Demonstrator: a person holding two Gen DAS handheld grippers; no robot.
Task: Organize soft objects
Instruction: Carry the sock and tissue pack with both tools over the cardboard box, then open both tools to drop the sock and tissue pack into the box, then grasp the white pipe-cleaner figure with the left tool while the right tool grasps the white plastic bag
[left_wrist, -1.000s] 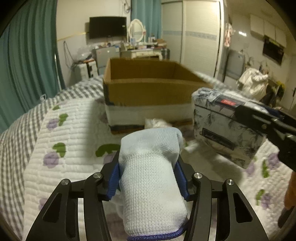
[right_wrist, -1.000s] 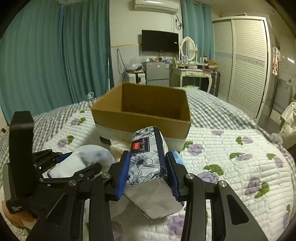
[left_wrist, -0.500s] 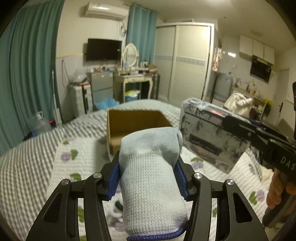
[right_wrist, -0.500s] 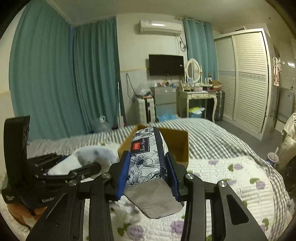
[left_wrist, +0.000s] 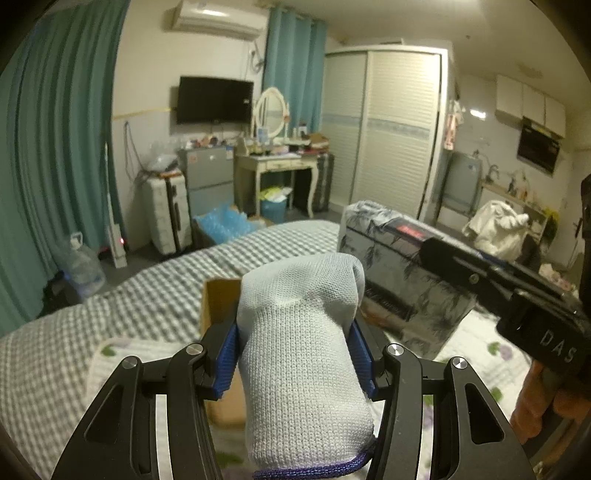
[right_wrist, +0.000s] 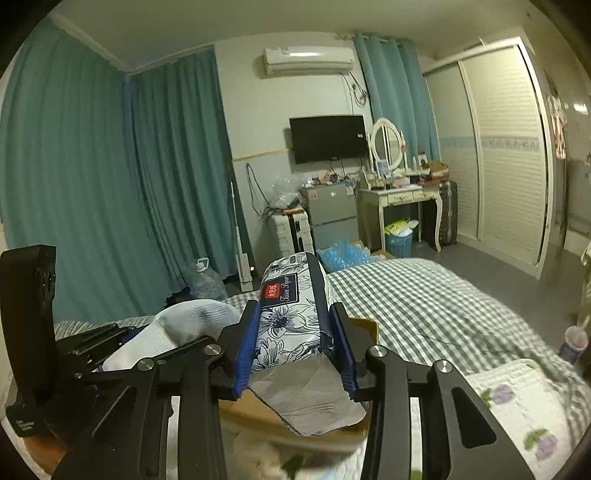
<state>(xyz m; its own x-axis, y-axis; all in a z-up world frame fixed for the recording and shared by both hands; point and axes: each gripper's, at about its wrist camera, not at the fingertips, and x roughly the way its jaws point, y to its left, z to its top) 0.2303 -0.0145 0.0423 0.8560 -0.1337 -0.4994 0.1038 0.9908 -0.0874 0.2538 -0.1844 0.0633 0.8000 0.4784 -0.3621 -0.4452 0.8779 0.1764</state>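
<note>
My left gripper is shut on a rolled pale-blue sock, held high over the bed. My right gripper is shut on a floral tissue pack. The tissue pack and right gripper also show at right in the left wrist view. The sock and the left gripper show at left in the right wrist view. The cardboard box lies below both, mostly hidden behind the held items; its rim shows beneath the tissue pack.
A bed with a grey checked cover and a white flowered quilt lies below. A white furry thing lies in front of the box. Curtains, a dresser, a wardrobe and a water bottle stand beyond.
Both grippers have risen and moved forward with their loads. The box has dropped low in both views and is now mostly hidden beneath the held items.
</note>
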